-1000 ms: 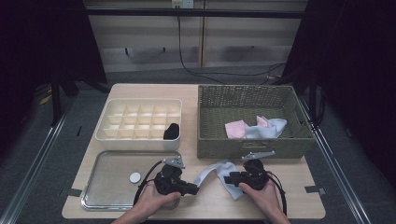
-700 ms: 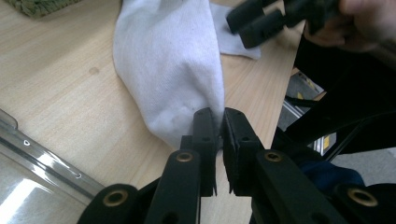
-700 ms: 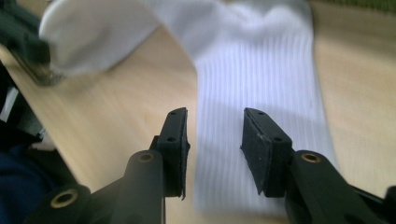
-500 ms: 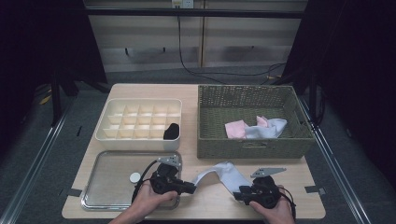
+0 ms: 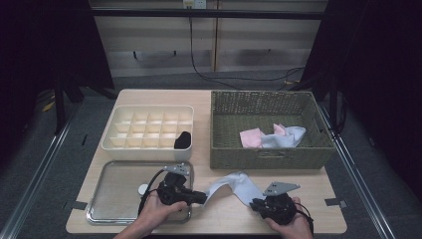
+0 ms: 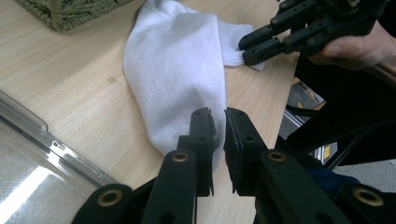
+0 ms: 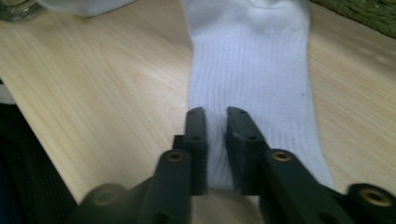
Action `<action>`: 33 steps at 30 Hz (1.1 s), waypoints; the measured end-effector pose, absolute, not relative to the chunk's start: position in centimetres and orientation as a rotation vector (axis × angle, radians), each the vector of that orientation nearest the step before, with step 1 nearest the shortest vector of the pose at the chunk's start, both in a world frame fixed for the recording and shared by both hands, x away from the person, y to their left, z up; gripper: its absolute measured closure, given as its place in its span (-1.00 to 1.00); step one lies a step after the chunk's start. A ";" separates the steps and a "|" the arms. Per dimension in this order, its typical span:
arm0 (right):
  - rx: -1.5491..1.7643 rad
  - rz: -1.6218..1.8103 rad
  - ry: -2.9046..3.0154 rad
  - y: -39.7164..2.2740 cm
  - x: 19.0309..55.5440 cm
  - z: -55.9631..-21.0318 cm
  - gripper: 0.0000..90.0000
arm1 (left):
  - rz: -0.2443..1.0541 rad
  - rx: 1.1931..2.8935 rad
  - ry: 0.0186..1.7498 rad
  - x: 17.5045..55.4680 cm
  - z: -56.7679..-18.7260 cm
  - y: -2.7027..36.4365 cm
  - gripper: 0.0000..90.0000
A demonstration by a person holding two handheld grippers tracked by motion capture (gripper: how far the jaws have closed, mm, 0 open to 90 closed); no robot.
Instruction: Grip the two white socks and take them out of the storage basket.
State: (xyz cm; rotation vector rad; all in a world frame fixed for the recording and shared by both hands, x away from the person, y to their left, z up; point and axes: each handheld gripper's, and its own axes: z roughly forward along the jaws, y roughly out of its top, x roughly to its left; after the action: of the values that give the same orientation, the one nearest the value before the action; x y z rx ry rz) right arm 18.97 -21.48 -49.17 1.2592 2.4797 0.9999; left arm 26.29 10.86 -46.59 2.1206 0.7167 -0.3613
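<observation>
Both sock (image 5: pixel 234 185) ends — under fingers (image 6: pixel 204 122)

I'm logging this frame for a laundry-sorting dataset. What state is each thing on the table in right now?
White sock: stretched flat on the table between both grippers.
Left gripper: shut on one end of the sock.
Right gripper: jaws just closed, shut on the other end.
Basket: open, holding pink and white socks.
Divider box: one cell holds a black sock.
Tray: holds a small round thing.
</observation>
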 end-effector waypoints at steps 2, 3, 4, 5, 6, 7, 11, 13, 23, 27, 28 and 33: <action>1.333 1.025 2.483 -21.8 19.3 -49.1 0.84 | -0.349 2.135 0.711 26.2 -46.6 10.8 0.77; 1.351 1.039 2.484 -22.0 19.5 -49.2 0.87 | -0.349 2.133 0.708 26.2 -46.7 10.8 0.71; 1.379 1.052 2.481 -22.0 19.6 -49.2 0.87 | -0.343 2.145 0.707 26.1 -46.7 10.7 0.66; 1.401 1.073 2.484 -22.1 19.7 -49.2 0.88 | -0.330 2.153 0.712 26.1 -46.9 10.6 0.58; 1.423 1.099 2.486 -22.2 19.8 -49.2 0.88 | -0.330 2.153 0.712 26.1 -46.9 10.6 0.53; 1.437 1.115 2.487 -22.3 19.9 -49.2 0.88 | -0.287 2.191 0.705 25.9 -47.0 10.3 0.43; 1.475 1.204 2.491 -22.7 20.1 -49.0 0.89 | -0.249 2.218 0.698 25.7 -47.3 10.1 0.17; 1.484 1.265 2.479 -23.1 20.0 -48.7 0.89 | -0.242 2.218 0.676 25.7 -47.6 10.1 0.08; 1.509 1.474 2.416 -24.9 19.9 -47.1 0.89 | -0.197 2.229 0.768 26.7 -48.1 10.6 0.69; 1.508 1.528 2.389 -25.4 19.9 -46.3 0.89 | -0.211 2.206 0.756 26.8 -47.4 11.0 0.88; 1.508 1.540 2.387 -25.5 19.8 -46.1 0.89 | -0.218 2.203 0.745 26.8 -47.0 11.1 0.90; 1.509 1.611 2.353 -26.3 19.5 -45.1 0.89 | -0.284 2.156 0.721 26.4 -46.5 11.2 0.94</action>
State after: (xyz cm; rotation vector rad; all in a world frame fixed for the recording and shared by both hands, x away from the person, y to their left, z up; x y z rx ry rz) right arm 19.54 -26.31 -45.15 1.5089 2.3535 1.6106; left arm 26.45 11.21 -46.46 2.1557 0.7210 -0.2839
